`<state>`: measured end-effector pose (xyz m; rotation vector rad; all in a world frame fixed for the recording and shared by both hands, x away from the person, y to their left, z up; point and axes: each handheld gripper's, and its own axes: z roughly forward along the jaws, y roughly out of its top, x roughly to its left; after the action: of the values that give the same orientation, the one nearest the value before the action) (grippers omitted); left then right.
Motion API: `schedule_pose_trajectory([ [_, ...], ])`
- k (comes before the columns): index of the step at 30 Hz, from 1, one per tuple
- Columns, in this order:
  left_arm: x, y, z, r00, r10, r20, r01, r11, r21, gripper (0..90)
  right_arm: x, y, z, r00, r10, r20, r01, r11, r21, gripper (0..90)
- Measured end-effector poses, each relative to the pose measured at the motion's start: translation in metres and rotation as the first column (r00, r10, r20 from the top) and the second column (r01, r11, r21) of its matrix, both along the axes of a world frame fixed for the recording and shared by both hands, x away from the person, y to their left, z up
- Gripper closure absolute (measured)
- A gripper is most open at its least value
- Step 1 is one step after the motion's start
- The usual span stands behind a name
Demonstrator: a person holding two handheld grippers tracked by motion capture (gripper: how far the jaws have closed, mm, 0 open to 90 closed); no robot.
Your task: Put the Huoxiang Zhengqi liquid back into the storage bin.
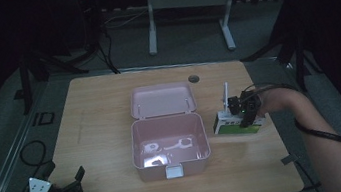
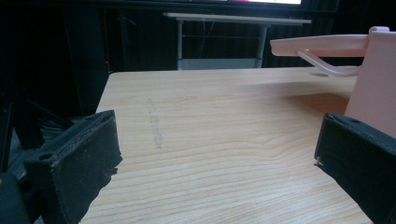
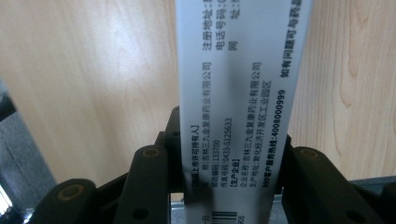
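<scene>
I have the right tongs (image 1: 244,110) clamped on the white-and-green cardboard medicine box (image 1: 235,125) beside the open pink plastic case (image 1: 172,169); next, carry it inside (left tongs (image 1: 70,187) wide, idle).

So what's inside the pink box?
The pink box stands open, lid back. On its floor lie a few pale, shiny things, too dim to name. The front wall hides the near strip of floor. The right gripper holds a medicine carton outside.
</scene>
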<state>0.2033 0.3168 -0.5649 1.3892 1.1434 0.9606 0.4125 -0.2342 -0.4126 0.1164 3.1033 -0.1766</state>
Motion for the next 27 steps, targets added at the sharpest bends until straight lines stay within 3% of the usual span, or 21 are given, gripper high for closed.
schedule_pose_trajectory([
  [4,0.0,0.0,0.0,1.0,0.001,-0.002,-0.001,1.0,0.003,0.2,-0.007,0.001,0.012,0.9998,0.006,0.017,-0.006,1.0,-0.008,63.8],
  [9,0.0,0.0,0.0,1.0,0.002,-0.003,-0.002,1.0,0.002,0.2,-0.015,0.005,0.038,0.9999,-0.009,-0.004,0.01,0.9998,0.015,64.0],
  [17,0.0,0.0,0.0,1.0,0.001,-0.002,-0.001,1.0,0.001,0.2,-0.022,0.013,0.058,0.9998,-0.012,-0.015,0.012,0.9998,0.018,64.0],
  [27,0.0,0.0,0.0,1.0,0.001,-0.002,-0.001,1.0,0.002,0.2,-0.031,0.036,0.079,0.9994,0.03,-0.017,-0.029,0.9986,0.043,64.0],
])
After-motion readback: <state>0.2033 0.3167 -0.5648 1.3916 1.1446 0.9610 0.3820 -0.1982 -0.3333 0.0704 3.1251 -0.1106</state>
